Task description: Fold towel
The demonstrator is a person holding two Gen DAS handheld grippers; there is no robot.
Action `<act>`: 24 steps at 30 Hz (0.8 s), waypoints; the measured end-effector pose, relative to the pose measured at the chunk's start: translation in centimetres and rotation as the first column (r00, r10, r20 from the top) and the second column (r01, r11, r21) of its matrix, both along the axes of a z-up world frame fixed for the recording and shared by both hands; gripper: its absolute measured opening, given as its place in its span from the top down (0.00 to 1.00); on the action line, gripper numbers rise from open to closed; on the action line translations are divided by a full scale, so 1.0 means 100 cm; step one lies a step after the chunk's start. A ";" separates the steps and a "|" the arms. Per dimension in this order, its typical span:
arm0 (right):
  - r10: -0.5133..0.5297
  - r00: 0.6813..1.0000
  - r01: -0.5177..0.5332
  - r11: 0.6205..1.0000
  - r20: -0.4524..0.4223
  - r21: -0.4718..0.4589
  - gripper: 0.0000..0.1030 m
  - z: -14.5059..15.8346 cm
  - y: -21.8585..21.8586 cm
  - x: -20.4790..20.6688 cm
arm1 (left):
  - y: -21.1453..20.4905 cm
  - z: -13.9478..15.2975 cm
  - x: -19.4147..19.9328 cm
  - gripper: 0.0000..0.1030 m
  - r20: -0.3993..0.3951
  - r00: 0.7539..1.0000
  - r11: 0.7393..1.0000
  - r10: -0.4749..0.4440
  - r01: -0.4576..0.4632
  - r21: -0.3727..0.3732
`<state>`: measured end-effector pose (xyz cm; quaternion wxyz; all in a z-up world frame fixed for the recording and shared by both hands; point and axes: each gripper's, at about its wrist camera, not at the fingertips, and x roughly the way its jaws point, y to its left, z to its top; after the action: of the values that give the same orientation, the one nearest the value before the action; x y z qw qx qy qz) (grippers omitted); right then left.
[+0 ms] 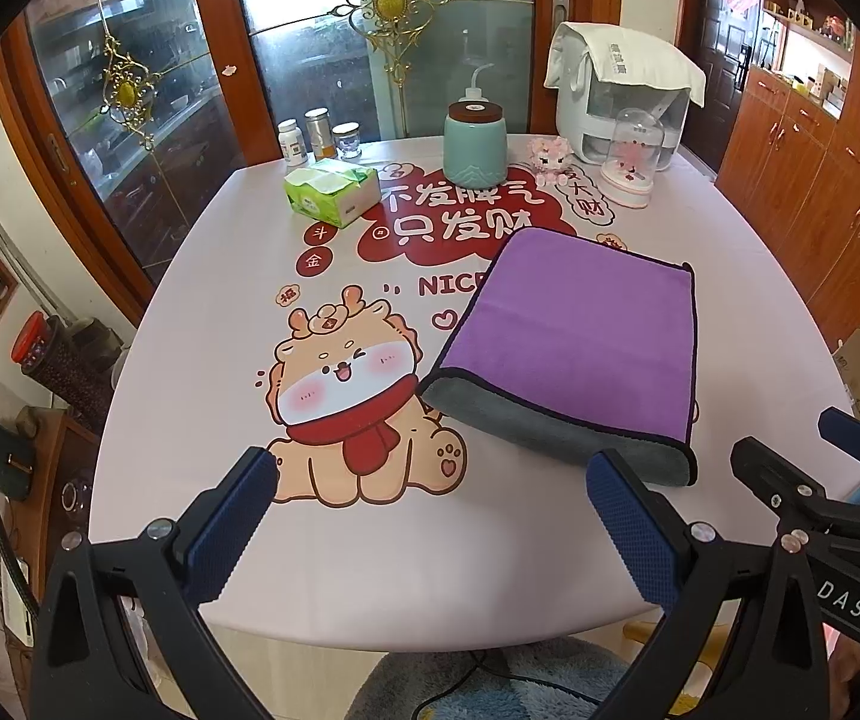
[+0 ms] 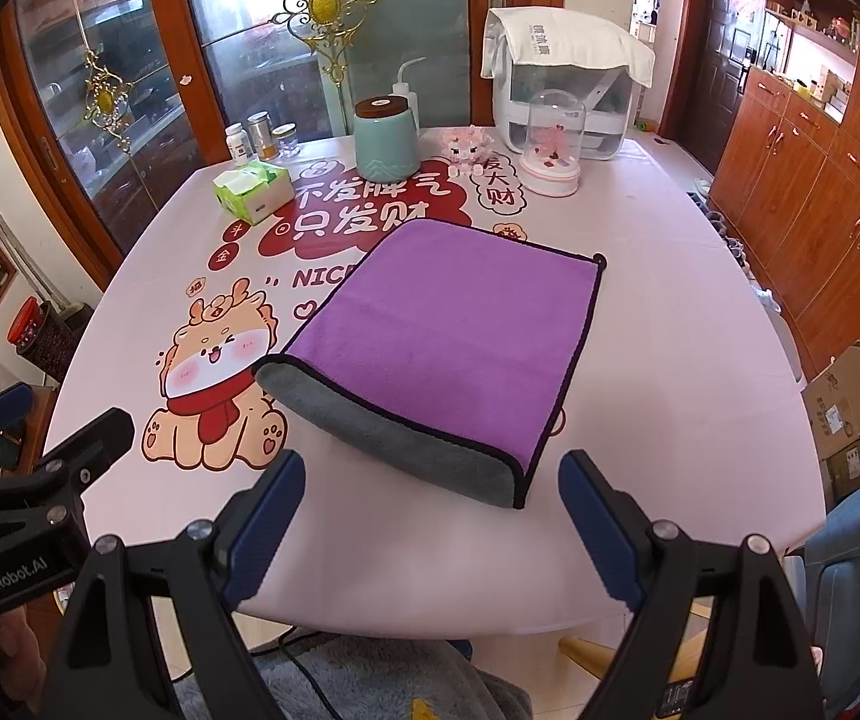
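Note:
A purple towel (image 1: pixel 580 330) with a grey underside and dark trim lies folded flat on the table; its rounded grey fold faces the near edge. It also shows in the right wrist view (image 2: pixel 448 336). My left gripper (image 1: pixel 430 486) is open and empty, held above the table's near edge, left of the towel's near fold. My right gripper (image 2: pixel 430 486) is open and empty, just short of the towel's near fold. Neither gripper touches the towel. The right gripper's fingers (image 1: pixel 790 480) show at the left view's right edge.
The table (image 1: pixel 190 420) carries a printed cartoon cloth. At the back stand a tissue box (image 1: pixel 334 192), a teal jar (image 1: pixel 475 144), small bottles (image 1: pixel 316 138), a glass dome ornament (image 1: pixel 634 162) and a white appliance (image 1: pixel 616 90). Wooden cabinets (image 2: pixel 820 180) stand to the right.

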<state>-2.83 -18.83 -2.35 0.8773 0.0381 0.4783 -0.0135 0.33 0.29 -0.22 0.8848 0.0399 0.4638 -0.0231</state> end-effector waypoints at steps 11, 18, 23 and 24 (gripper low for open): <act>-0.001 1.000 0.001 1.000 -0.013 0.004 0.15 -0.003 0.001 0.004 | 0.003 -0.001 0.004 0.00 -0.017 1.000 1.000 -0.001 0.001 0.004; -0.011 1.000 0.011 1.000 -0.021 0.005 0.15 -0.005 -0.001 0.008 | 0.004 -0.001 0.007 0.00 -0.022 1.000 1.000 -0.003 0.003 0.003; -0.013 1.000 0.014 1.000 -0.027 0.006 0.15 -0.006 -0.001 0.010 | 0.003 -0.001 0.013 0.00 -0.030 1.000 1.000 -0.007 0.007 0.007; -0.014 1.000 0.014 1.000 -0.028 0.008 0.15 -0.007 -0.001 0.010 | 0.003 -0.001 0.013 0.00 -0.032 0.999 1.000 -0.007 0.008 0.007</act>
<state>-1.79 -18.89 -3.00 0.8701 0.0446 0.4905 -0.0181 1.65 0.61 -0.28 0.8771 0.0445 0.4777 -0.0253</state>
